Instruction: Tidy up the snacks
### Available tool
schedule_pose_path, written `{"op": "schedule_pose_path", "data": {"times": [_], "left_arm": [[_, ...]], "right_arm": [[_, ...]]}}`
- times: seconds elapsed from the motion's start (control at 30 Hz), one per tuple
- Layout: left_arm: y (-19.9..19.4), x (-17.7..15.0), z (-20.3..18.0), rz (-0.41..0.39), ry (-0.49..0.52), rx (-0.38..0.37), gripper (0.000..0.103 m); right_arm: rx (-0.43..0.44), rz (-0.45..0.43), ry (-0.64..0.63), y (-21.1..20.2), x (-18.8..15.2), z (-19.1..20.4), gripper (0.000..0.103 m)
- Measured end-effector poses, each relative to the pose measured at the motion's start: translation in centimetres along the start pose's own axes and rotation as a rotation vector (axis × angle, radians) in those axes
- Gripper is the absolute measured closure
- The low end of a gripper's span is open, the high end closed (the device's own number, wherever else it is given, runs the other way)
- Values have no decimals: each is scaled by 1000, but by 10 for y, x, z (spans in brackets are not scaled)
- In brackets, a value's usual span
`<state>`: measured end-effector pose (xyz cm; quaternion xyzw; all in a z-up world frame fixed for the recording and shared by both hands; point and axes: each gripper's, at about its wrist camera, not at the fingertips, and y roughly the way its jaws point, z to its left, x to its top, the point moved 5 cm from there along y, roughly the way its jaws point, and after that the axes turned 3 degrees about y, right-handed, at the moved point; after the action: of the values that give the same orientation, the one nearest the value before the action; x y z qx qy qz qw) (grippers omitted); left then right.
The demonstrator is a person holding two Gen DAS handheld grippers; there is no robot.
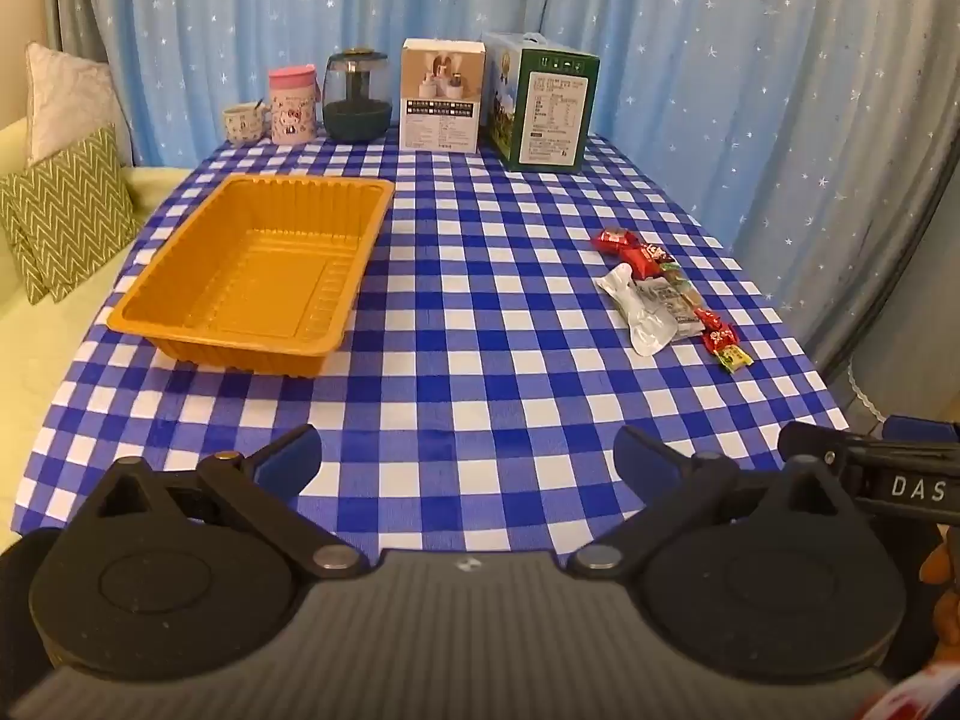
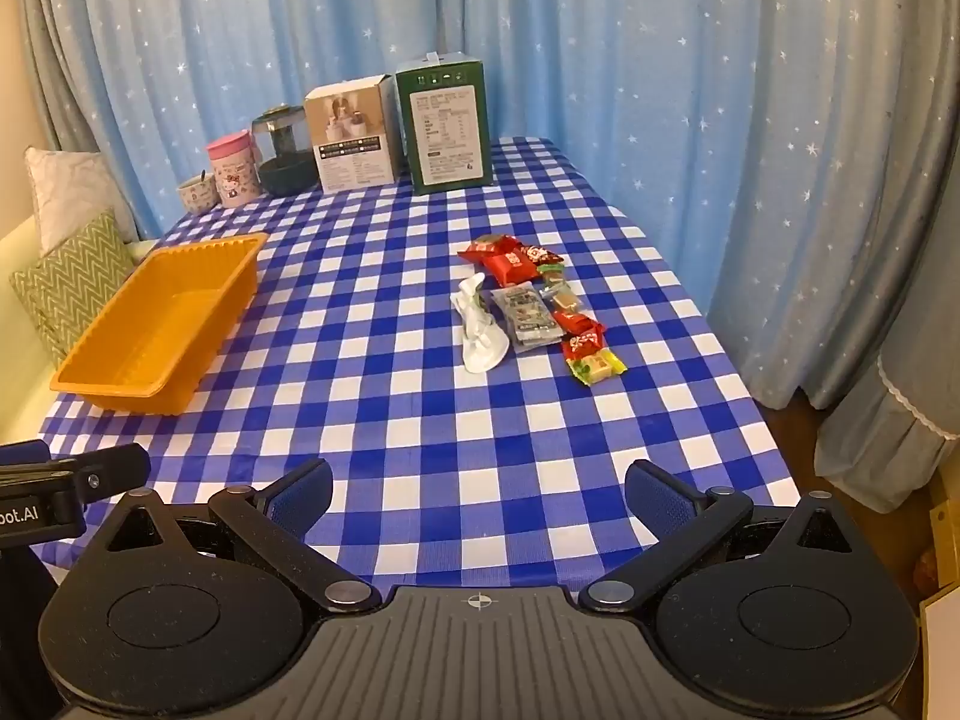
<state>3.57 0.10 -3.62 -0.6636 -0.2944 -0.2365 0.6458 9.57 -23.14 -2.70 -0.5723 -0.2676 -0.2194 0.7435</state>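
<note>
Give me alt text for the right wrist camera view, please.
The open right gripper hovers over a blue-and-white checked table; a pile of wrapped snacks lies ahead and an empty orange tray sits at the left. Boxes and cups line the far edge before a starry blue curtain.

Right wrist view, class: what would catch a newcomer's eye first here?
Probably the blue-checked tablecloth, then the empty orange tray at its left edge. A loose pile of wrapped snacks lies right of centre, and the open right gripper hangs over the near edge, holding nothing.

Left tongs (image 1: 467,456) and right tongs (image 2: 478,486) — both spread wide, empty, tilted downward
</note>
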Motion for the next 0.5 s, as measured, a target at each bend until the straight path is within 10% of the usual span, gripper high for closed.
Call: {"op": "schedule_pose_path", "data": {"times": [0.5], "left_arm": [[-2, 2, -3, -30, -1, -16, 0]], "right_arm": [[1, -2, 2, 1, -4, -1, 0]]}}
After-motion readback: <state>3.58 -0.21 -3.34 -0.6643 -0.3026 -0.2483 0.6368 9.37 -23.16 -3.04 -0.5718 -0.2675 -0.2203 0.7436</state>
